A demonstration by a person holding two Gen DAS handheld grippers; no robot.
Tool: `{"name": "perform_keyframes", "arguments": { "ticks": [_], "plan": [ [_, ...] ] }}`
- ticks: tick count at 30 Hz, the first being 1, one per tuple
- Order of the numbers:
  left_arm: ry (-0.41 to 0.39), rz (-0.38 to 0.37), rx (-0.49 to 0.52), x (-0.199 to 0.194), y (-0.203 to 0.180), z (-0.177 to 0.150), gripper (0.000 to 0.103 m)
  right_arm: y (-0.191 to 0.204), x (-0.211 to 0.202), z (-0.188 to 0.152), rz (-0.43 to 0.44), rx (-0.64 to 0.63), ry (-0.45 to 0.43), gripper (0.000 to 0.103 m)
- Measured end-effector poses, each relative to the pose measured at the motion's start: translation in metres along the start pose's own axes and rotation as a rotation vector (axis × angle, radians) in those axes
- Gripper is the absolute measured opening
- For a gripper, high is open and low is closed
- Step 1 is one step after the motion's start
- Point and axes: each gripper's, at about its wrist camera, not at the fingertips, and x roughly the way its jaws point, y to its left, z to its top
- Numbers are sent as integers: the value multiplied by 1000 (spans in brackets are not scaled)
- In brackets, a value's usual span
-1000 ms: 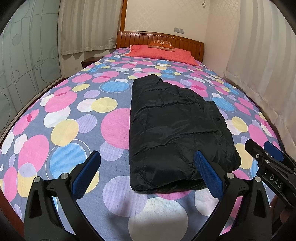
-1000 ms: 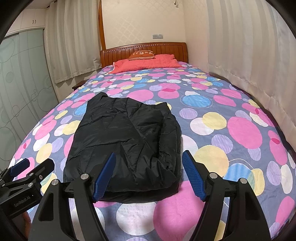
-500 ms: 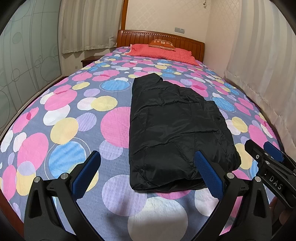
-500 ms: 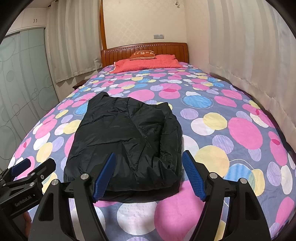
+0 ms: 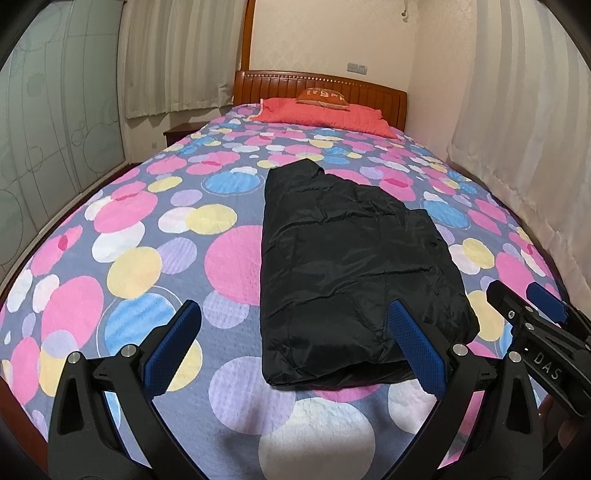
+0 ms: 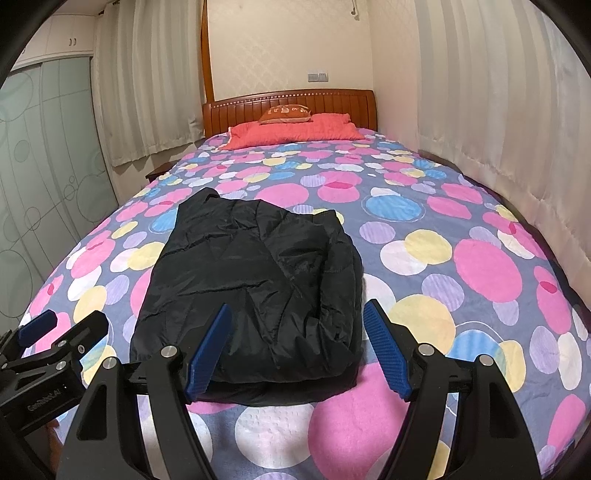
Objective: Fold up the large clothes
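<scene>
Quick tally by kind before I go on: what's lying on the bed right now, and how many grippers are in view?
Black jacket, folded, on the bedspread: 1
Red pillow at the headboard: 1
Small orange cushion on that pillow: 1
Grippers, both open and holding nothing: 2, left gripper and right gripper
Total: 5

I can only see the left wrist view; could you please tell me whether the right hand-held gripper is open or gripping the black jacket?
Observer: The right hand-held gripper is open and holds nothing; the black jacket lies folded beyond its fingers.
Operator: Thank you. How does the jacket's right edge look?
Observer: Folded layers pile up along it, puffier than the left side.
Operator: Is there anything above the frosted panels?
Observer: Yes, white cupboard doors sit above the frosted panels.
</scene>
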Motion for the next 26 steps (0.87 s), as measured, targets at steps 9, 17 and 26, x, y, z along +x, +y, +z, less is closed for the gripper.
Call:
{"name": "perform_keyframes", "arguments": {
  "ticks": [9, 17, 26],
  "plan": [
    [-20, 12, -28, -5, 1, 4, 101, 0, -1, 0, 1, 1, -4, 73],
    [27, 7, 2, 5, -2, 5, 101, -4, 4, -4, 4, 4, 9, 73],
    [103, 114, -44, 61, 41, -2, 101, -57, 34, -5, -83, 75, 19, 84]
  ]
}}
